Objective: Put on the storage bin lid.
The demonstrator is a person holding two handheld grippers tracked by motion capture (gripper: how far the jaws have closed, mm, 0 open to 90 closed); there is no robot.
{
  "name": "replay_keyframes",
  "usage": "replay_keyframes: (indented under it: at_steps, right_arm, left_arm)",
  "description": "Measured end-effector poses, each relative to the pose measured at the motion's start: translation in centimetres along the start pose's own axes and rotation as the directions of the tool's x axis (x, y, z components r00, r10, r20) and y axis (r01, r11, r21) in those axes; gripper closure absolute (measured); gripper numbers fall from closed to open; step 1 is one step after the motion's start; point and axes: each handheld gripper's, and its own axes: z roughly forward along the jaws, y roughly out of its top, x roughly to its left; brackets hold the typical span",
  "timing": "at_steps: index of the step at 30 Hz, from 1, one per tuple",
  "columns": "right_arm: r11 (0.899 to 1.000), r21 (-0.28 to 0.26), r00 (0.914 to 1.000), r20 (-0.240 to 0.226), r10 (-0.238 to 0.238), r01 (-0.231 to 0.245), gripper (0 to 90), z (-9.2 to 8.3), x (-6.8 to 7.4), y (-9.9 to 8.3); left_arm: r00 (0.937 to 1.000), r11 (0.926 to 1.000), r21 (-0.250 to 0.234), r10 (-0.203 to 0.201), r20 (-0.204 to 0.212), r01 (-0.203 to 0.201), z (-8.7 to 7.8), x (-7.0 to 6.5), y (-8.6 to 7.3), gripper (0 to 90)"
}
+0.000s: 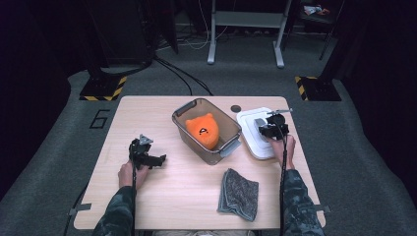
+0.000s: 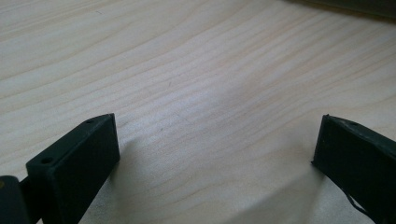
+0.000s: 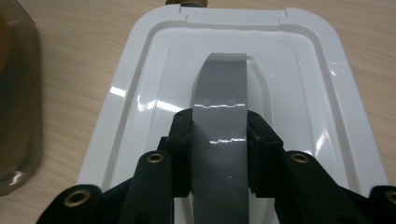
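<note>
Table (image 1: pixel 162 196) of pale wood on grey carpet (image 1: pixel 44 162) (right gripper (image 3: pixel 218 140) clamped on lid handle (image 3: pixel 219 93), left gripper (image 2: pixel 215 154) agape, empty).

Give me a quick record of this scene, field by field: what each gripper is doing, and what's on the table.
right gripper: shut on grey handle of white plastic lid
left gripper: open, nothing between jaws, over pale wooden table
clear plastic bin: open, holds orange plush toy
lid position: flat on table, right of bin
grey folded cloth: near table's front edge

A grey cloth (image 1: pixel 239 193) lies on the table (image 1: pixel 147 113) near a small dark disc (image 1: pixel 236 108)
</note>
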Motion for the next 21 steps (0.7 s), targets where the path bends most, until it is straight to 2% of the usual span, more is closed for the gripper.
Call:
replay_keyframes:
  at_steps: [16,21]
  right_arm:
    - [0.998,-0.017,0.9986,-0.007,-0.053,0.052,67.0,-3.3,0.3,1.3]
    - [0.998,-0.020,0.9986,-0.005,-0.052,0.052,67.0,-4.3,0.3,2.0]
  left_arm:
    - [1.0000,1.0000,0.001,0.001,0.000,-0.001,0.0,0.0,0.0,0.0]
    - [1.0000,1.0000,0.000,-0.001,-0.001,0.001,0.0,0.0,0.0,0.0]
